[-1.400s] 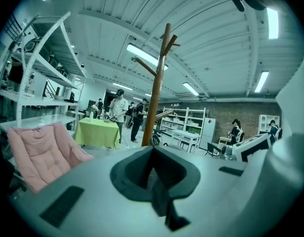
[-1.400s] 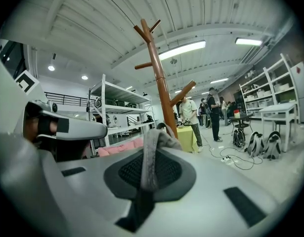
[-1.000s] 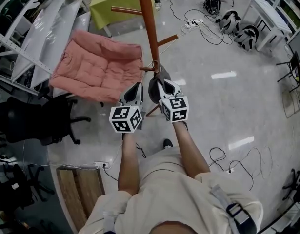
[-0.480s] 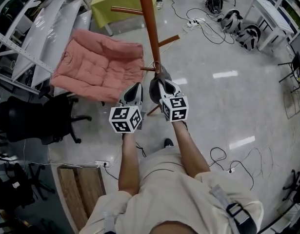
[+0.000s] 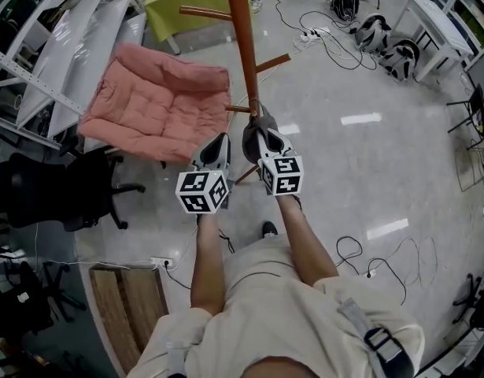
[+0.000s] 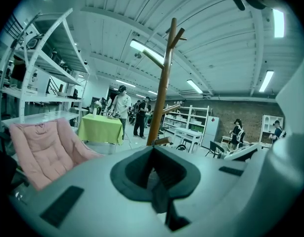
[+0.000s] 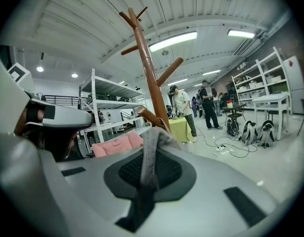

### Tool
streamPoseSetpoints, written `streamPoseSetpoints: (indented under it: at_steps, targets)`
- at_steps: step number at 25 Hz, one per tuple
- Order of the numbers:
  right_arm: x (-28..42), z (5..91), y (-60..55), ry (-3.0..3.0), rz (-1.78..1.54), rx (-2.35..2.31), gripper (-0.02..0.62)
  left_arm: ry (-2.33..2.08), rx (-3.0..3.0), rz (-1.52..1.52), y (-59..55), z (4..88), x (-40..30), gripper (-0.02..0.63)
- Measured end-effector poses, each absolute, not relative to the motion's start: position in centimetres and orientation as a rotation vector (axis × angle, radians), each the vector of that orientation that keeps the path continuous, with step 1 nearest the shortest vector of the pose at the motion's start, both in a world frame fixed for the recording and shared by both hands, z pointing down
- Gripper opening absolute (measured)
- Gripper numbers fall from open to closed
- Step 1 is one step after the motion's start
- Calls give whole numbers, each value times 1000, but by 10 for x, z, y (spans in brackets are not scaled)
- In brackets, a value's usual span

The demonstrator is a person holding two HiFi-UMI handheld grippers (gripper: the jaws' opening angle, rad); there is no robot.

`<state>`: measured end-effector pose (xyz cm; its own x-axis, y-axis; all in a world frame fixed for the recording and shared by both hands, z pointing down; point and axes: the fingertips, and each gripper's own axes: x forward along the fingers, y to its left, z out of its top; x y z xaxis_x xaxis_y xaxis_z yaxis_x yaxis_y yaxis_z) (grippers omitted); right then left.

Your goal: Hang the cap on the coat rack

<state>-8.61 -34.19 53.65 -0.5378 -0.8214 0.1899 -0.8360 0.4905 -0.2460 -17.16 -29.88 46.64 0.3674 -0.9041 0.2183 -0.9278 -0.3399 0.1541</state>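
- Head view: the right tongs (image 5: 256, 138) pinch the dark cap (image 5: 261, 120), just beside a low peg (image 5: 238, 110) of the coat rack (image 5: 242, 46). The left tongs (image 5: 217, 150) hang alongside.
- Left gripper view: these tongs are pressed together with nothing between them.
- Right gripper view: grey cap cloth is clamped between the pads. The crown should probably go over the peg tip before the pads let go.

Pink cushion (image 5: 159, 105), green table (image 5: 186, 0)

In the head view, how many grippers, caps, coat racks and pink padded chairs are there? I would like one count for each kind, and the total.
grippers: 2 (left gripper, right gripper)
cap: 1
coat rack: 1
pink padded chair: 1
total: 5
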Motion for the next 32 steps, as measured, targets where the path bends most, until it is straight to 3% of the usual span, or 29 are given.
streamPoseSetpoints:
  at_steps: [12, 18, 23, 32]
  targets:
    - [-89, 538, -338, -2668, 471, 1464, 15, -1642, 2364, 125, -296, 467, -177, 6]
    - [-89, 542, -332, -2646, 482, 1438, 87, -1617, 2376, 131, -292, 471, -172, 6]
    - [-82, 545, -323, -2626, 483, 1459, 107, -1595, 2389, 135, -284, 473, -166, 6]
    - [-76, 539, -301, -2636, 466, 1489, 100, -1561, 2403, 149, -266, 479, -161, 6]
